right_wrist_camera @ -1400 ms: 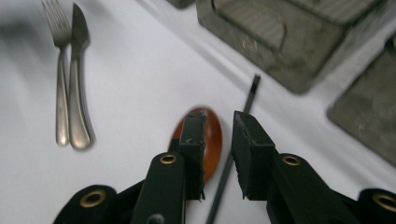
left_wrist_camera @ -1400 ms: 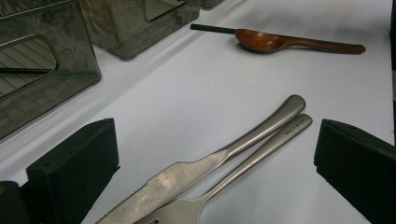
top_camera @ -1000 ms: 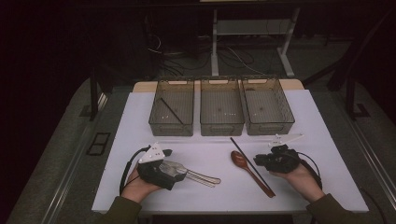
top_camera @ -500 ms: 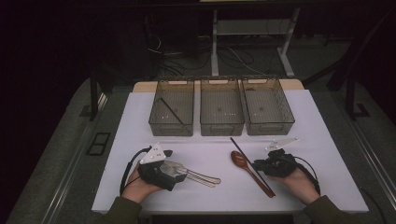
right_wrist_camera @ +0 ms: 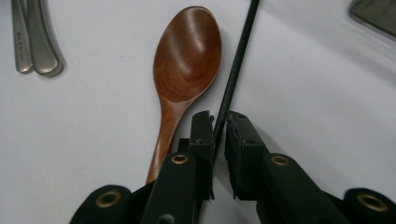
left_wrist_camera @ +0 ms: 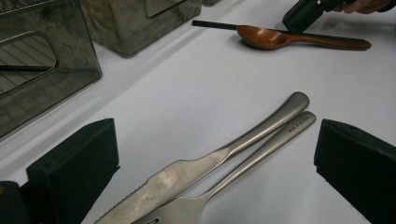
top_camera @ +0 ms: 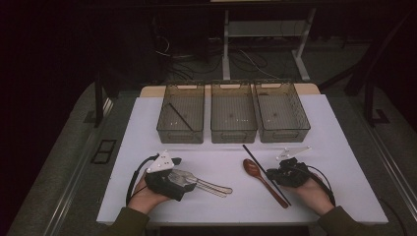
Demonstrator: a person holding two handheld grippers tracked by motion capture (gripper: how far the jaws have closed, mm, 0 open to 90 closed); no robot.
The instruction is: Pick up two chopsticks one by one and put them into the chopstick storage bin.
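A black chopstick lies on the white table beside a brown wooden spoon. My right gripper is low on the table at the right, its jaws shut on the black chopstick near mid-length, with the spoon just left of them. In its own view the right gripper has both pads against the stick. My left gripper rests at the left, open wide. A steel knife and fork lie on the table between the jaws of the left gripper, untouched.
Three smoky transparent bins stand in a row at the back: left bin, middle bin, right bin. Another black chopstick lies in the left bin. The white table ends close behind both hands.
My right gripper has slid a little toward the near edge and settled lower on the chopstick. The left gripper, knife, fork and spoon have stayed put.
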